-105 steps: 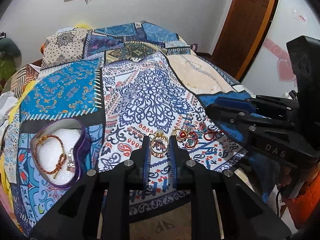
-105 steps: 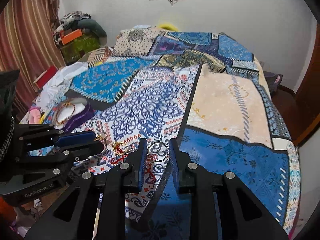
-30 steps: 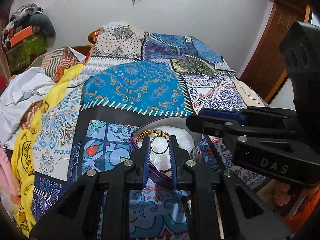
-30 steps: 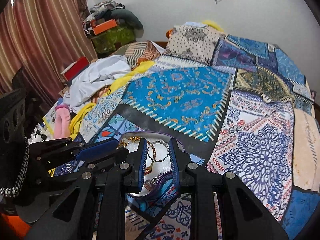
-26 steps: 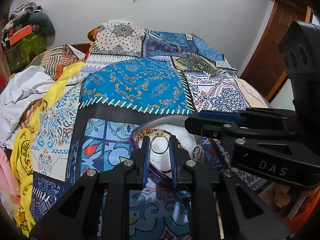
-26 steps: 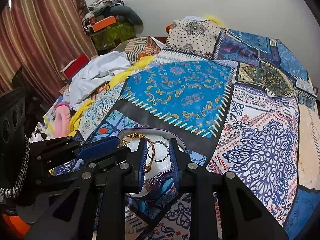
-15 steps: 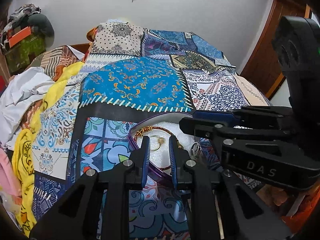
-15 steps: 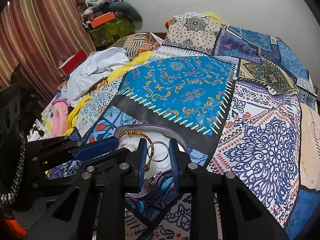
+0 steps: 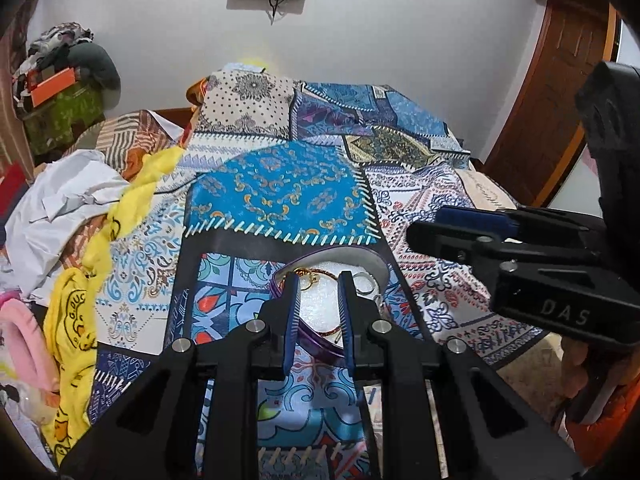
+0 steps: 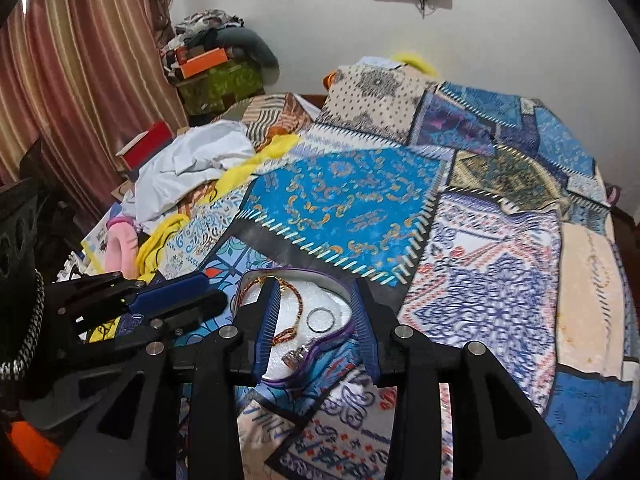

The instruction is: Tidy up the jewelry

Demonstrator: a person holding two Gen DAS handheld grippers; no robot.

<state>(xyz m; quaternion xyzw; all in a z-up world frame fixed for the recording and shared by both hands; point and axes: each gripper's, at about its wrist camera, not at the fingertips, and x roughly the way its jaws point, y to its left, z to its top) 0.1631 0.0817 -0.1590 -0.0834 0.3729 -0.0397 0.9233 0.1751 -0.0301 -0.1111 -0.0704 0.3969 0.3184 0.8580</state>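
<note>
On the patchwork bedspread [image 10: 344, 200], near its front edge, lies a heart-shaped tray [image 10: 340, 334] with a purple rim and a white foam lining. Inside the tray rest a braided red-and-gold bracelet [image 10: 298, 300], a silver ring [image 10: 320, 321] lying flat on the foam just beside the bracelet, and a small silver charm [image 10: 296, 356] near the tray's notch. In the left wrist view a gold ring [image 9: 306, 282] lies on the foam at the bracelet's far end.

The right gripper [image 10: 316, 312] hovers above the tray. Its jaws have just been opening; they stand apart and empty, with the silver ring below them on the foam.

The left gripper [image 9: 318, 300] also hovers above the tray. Its jaws stand slightly apart and grasp nothing.
</note>
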